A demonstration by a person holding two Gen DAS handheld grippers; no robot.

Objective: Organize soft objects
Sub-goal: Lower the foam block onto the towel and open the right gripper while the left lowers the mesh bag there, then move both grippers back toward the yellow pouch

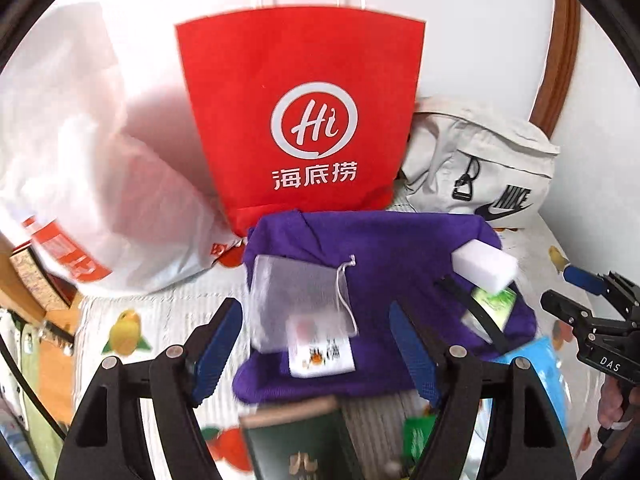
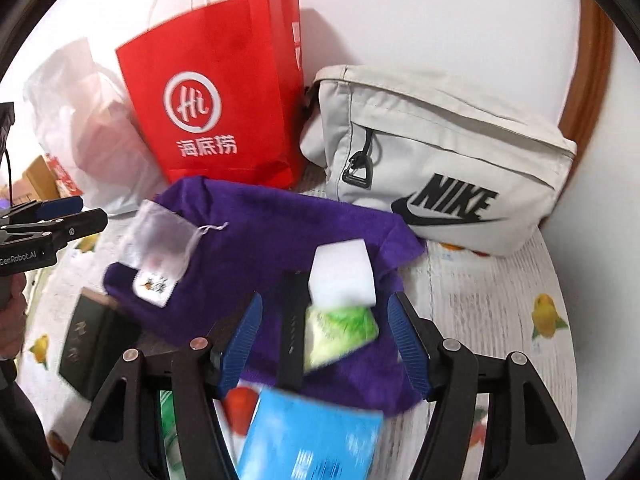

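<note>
Left wrist view: the left gripper [image 1: 316,344] is hovering with jaws standing apart and nothing between the pads, above a purple cloth [image 1: 400,248] that is lying spread on a fruit-print cover [image 1: 152,320]. Resting on that cloth are an organza drawstring pouch [image 1: 296,300], a small white packet [image 1: 322,358] just under it, a white sponge block [image 1: 484,268], a green-print tissue pack [image 1: 492,306] and a black strap [image 1: 476,312]. A red paper bag [image 1: 304,120] is standing upright behind the cloth, a white plastic bag [image 1: 80,184] slumping to its left, a grey Nike waist bag [image 1: 480,168] to its right. A dark green box [image 1: 296,444] and a blue pack [image 1: 548,364] are lying at the near edge. The right gripper [image 1: 576,292] is showing at the right edge, and its jaws cannot be read from here. Right wrist view: the right gripper [image 2: 324,340] is hanging with jaws parted and empty over the sponge block [image 2: 342,276] and tissue pack [image 2: 340,330]; the purple cloth [image 2: 260,232], pouch [image 2: 160,236], red bag [image 2: 216,100] and Nike bag [image 2: 440,152] are repeating here. Only this view shows the Nike bag whole and the blue pack [image 2: 316,436] close up; only the left view shows the pouch's contents plainly. Progress, as a judgement: the soft items are gathered on the cloth but appear unsorted, no bag showing anything put in, so most of the organizing seems to be remaining.
</note>
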